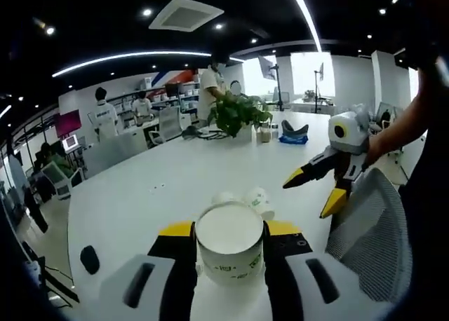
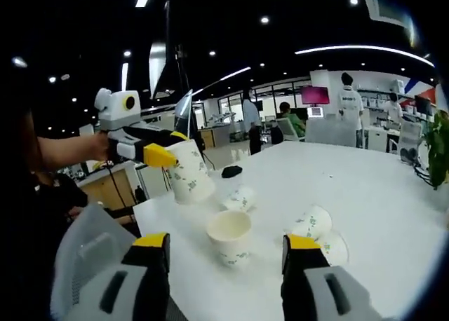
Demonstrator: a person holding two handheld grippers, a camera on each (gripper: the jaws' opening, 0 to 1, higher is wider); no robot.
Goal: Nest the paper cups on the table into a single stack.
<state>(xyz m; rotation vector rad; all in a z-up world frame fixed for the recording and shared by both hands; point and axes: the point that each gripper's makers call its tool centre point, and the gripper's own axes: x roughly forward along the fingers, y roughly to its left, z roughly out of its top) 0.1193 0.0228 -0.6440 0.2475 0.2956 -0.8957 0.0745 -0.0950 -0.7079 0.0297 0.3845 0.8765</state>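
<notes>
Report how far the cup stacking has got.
Nothing clearly nested yet. In hand: the left gripper holds one paper cup above the table. Left: an upright cup between the open right gripper's jaws, plus three cups on their sides.

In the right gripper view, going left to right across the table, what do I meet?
Left gripper shut on a held cup → black mouse → small tipped cup → upright open cup → tipped cup lying on its side.
</notes>
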